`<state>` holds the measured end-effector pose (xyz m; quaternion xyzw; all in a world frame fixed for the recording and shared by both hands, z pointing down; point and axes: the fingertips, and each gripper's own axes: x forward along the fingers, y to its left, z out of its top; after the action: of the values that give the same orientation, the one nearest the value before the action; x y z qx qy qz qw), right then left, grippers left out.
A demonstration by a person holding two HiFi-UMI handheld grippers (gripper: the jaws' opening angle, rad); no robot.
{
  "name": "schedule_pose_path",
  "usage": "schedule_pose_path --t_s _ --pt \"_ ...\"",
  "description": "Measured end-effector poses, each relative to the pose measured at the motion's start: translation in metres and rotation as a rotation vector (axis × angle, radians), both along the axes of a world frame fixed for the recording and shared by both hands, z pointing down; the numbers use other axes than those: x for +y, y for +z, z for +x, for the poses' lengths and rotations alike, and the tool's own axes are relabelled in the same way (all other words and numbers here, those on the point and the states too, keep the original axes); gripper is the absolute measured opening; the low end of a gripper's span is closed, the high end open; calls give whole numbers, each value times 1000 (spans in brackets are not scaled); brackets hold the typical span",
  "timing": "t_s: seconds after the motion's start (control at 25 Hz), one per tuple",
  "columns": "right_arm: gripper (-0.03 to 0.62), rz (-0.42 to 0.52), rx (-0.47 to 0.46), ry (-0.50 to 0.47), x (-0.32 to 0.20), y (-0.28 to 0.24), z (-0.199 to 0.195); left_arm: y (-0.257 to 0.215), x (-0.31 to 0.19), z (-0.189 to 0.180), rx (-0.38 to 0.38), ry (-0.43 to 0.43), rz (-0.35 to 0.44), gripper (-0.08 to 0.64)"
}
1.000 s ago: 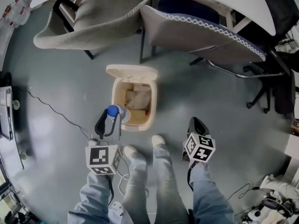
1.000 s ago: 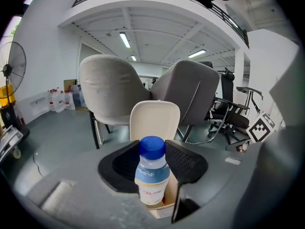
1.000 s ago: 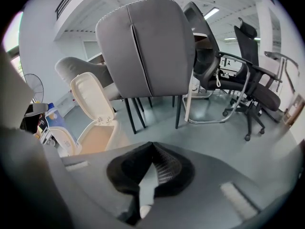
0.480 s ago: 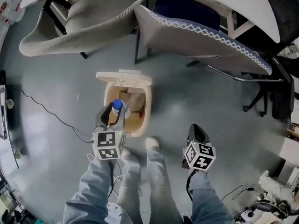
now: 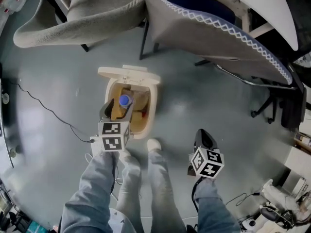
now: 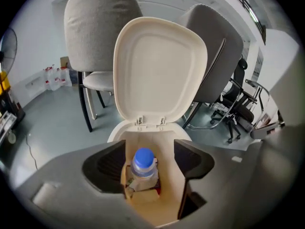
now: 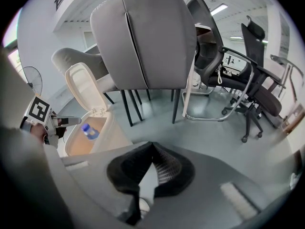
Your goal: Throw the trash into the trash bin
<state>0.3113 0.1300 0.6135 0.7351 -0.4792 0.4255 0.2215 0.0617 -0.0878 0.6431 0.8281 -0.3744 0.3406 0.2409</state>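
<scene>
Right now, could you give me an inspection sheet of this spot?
Surface: smooth grey floor.
Job's things: trash bin, lid up; blue-capped bottle in its mouth, other trash below.
Clutter: gear in the lower right corner.
Grippers: left gripper over the bin, jaws just opened, bottle between them unpressed; right gripper shut, empty.
Cables: black cable across the floor, left.
Surroundings: left grey chair, right grey chair, black office chair.

Bright, even overhead light, barely any shadow round the trash bin [image 5: 151, 111]. Mild sheen on floor [image 5: 194, 106] right of bin. Heavy fisheye; gripper views black-vignetted, near foreground soft.
</scene>
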Motion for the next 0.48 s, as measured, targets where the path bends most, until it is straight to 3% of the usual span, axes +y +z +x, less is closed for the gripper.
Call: schedule_pose_path --t_s 0.12,0.48 --pt "3 4 -10 -2 -2 0 -7 -3 0 -7 0 -9 -16 308" --pt "3 25 -5 -32 -11 -5 -29 -30 -6 -38 32 -61 60 307"
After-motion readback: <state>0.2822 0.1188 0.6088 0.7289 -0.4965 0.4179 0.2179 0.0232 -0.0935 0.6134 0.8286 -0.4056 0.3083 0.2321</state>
